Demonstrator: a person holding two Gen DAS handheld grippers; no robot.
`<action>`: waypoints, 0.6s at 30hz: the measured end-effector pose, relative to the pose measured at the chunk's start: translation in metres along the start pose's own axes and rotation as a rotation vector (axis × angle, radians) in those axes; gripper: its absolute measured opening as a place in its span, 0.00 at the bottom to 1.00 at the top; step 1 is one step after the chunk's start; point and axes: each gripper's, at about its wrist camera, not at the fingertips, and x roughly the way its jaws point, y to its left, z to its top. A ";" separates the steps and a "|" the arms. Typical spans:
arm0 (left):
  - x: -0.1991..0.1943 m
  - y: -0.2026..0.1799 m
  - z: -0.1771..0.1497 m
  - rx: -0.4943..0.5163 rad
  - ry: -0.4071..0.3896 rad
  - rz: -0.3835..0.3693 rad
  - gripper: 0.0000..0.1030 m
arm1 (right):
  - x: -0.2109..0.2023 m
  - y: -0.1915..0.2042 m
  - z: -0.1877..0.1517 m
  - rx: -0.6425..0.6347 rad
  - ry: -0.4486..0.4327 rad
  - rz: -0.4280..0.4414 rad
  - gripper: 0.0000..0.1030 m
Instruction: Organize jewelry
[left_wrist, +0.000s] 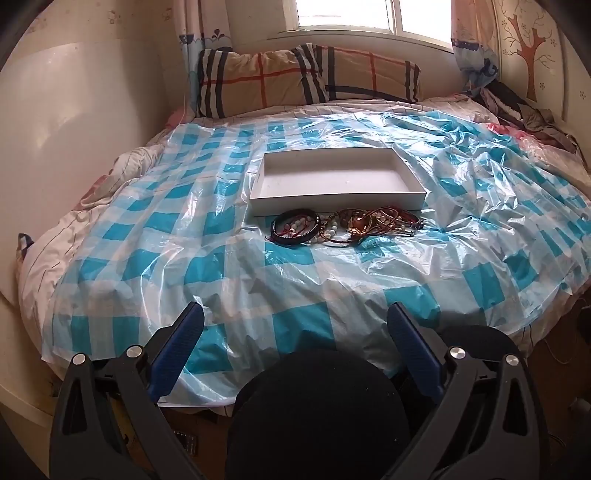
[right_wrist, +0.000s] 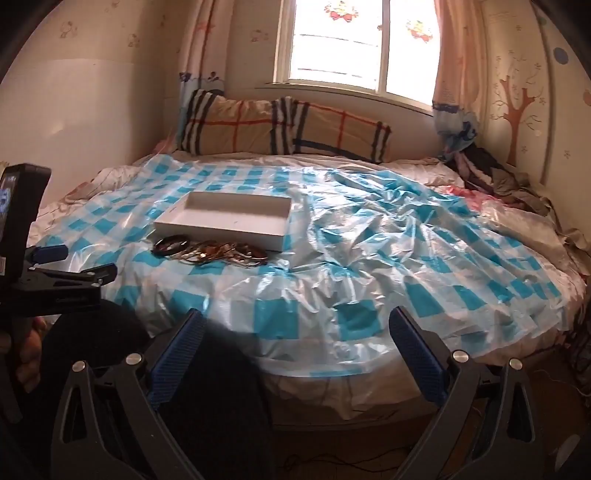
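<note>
Blue-padded and black-framed, the left gripper (left_wrist: 295, 325) and the right gripper (right_wrist: 297, 328) both hang with their fingers spread wide and nothing between them, over the near edge of the blue-and-white checked plastic sheet (left_wrist: 166, 236) that covers the bed, well short of the white box (left_wrist: 338, 177). The jewelry pile (left_wrist: 343, 227), a tangle of dark bangles, pale beads and reddish-brown cords, lies on the sheet just in front of the box's near wall, while two plaid pillows (left_wrist: 306, 77) sit beyond the box, under the window (right_wrist: 354, 44).
</note>
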 end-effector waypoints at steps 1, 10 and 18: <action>0.001 0.001 -0.001 -0.008 0.000 0.000 0.93 | 0.003 0.009 0.002 -0.007 0.003 0.027 0.93; 0.008 0.011 -0.005 -0.070 0.027 -0.001 0.93 | 0.018 0.020 -0.009 0.053 0.007 0.054 0.93; 0.007 0.015 -0.005 -0.076 0.034 -0.039 0.93 | 0.017 0.014 -0.007 0.070 0.006 0.036 0.93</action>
